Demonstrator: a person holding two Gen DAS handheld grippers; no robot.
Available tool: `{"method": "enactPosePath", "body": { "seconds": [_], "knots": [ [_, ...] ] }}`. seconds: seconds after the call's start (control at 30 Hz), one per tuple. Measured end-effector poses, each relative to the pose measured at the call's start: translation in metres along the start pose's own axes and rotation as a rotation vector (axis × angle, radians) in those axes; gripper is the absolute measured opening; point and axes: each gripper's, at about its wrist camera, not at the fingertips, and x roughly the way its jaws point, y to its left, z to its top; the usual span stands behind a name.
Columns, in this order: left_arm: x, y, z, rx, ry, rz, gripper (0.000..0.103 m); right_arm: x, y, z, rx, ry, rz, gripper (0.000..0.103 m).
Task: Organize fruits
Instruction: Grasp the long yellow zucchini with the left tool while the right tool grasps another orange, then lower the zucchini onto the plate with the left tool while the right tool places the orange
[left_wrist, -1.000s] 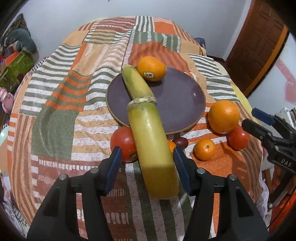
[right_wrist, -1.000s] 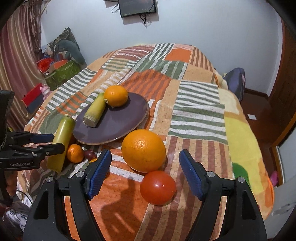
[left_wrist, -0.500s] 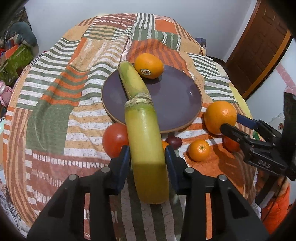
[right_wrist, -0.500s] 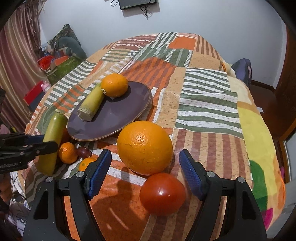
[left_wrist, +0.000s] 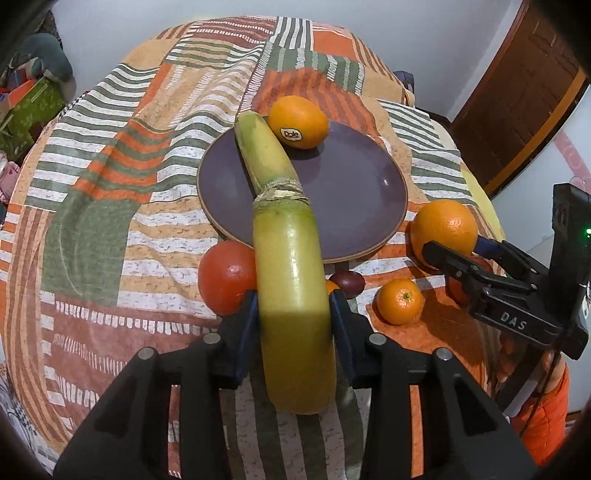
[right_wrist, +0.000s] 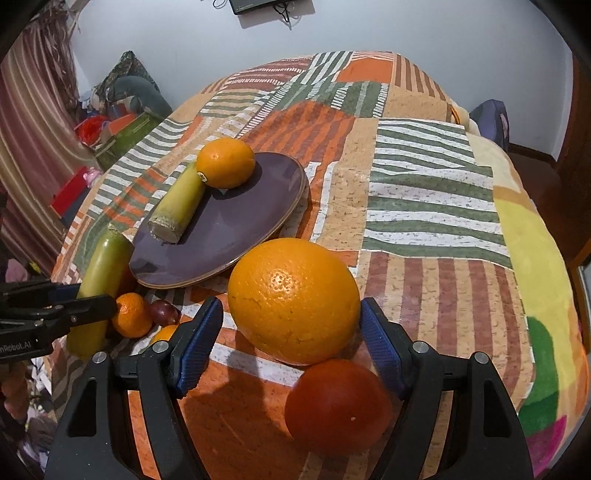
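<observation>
A yellow-green stalk (left_wrist: 291, 295), long axis toward twelve o'clock over the plate (left_wrist: 354, 192) rim, is clamped by the left gripper (left_wrist: 293, 314), while the large orange (right_wrist: 293, 299) is flanked, seemingly untouched, by the closing right gripper (right_wrist: 291, 343).

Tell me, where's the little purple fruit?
In the left wrist view, the little purple fruit lies on the blanket just below the plate's near rim, between the yellow stalk and small orange.
</observation>
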Motion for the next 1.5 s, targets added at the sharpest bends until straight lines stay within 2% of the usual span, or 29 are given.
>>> {"method": "enactPosePath", "body": {
  "seconds": [0.17, 0.37, 0.67, 0.97, 1.23, 1.5],
  "knots": [
    [-0.008, 0.0, -0.002, 0.007, 0.002, -0.043, 0.037, -0.003, 0.001, -0.001, -0.014, -0.008, -0.012, 0.066],
    [-0.026, -0.006, 0.005, 0.023, -0.054, -0.073, 0.037, -0.007, 0.0, 0.0, 0.021, -0.017, 0.008, 0.065],
    [-0.024, -0.015, 0.018, 0.091, -0.066, -0.065, 0.037, -0.016, 0.009, 0.007, -0.01, -0.047, 0.005, 0.065],
    [-0.029, -0.029, 0.045, 0.164, -0.143, -0.045, 0.036, -0.023, 0.013, 0.022, -0.03, -0.09, 0.002, 0.065],
    [-0.018, -0.034, 0.069, 0.212, -0.15, -0.021, 0.036, -0.022, 0.017, 0.035, -0.038, -0.115, -0.001, 0.065],
    [-0.004, -0.04, 0.097, 0.226, -0.141, -0.056, 0.035, -0.016, 0.018, 0.046, -0.045, -0.121, -0.001, 0.065]
  ]
}}
